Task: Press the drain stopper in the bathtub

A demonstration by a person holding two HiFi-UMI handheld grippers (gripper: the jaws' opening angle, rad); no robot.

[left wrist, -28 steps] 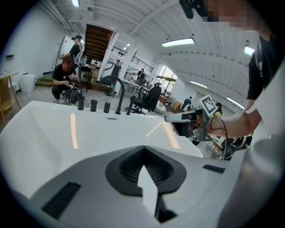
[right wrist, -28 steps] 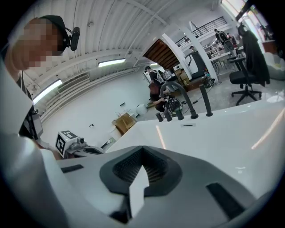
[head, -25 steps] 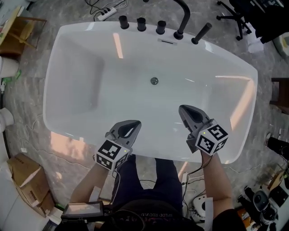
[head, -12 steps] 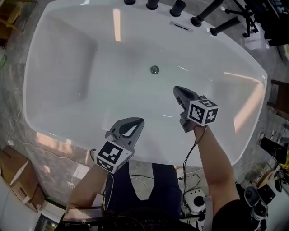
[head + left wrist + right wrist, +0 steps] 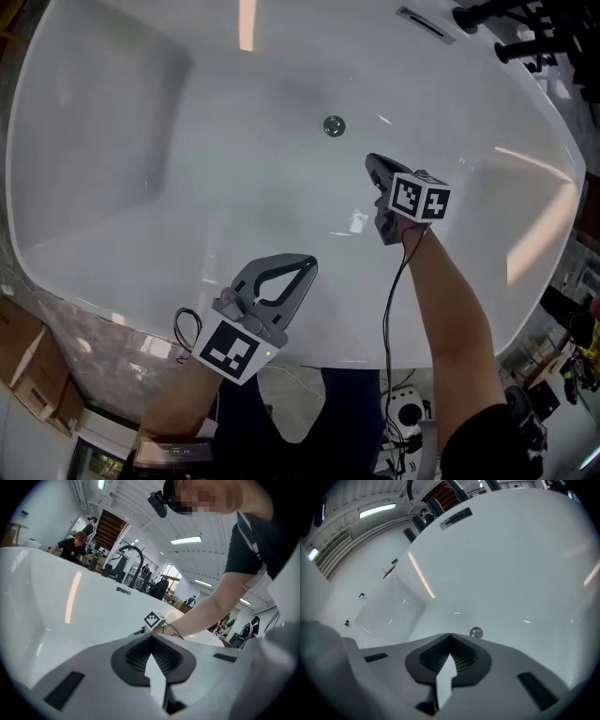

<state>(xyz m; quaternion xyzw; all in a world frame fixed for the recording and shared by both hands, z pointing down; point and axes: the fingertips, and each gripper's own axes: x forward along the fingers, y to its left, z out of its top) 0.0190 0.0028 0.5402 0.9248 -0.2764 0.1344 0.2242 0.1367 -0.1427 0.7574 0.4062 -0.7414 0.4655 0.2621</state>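
Note:
The round metal drain stopper (image 5: pixel 334 126) sits in the floor of the white bathtub (image 5: pixel 141 141). My right gripper (image 5: pixel 372 165) is shut and empty, low inside the tub, its tip just short of the stopper and a little to its right. In the right gripper view the drain stopper (image 5: pixel 476 632) shows just beyond the right gripper (image 5: pixel 450 635), apart from it. My left gripper (image 5: pixel 307 264) is shut and empty, held over the tub's near wall. In the left gripper view the left gripper (image 5: pixel 151 634) faces the person's right forearm.
The overflow plate (image 5: pixel 420 22) is on the tub's far wall, with black tap fittings (image 5: pixel 511 21) on the rim at the top right. Cardboard boxes (image 5: pixel 28 375) stand on the floor at the lower left. Cables and equipment (image 5: pixel 412 412) lie below the near rim.
The head camera has leaned further in over the tub. My right gripper has gone forward and down toward the drain stopper. The left gripper has shifted slightly right along the near wall.

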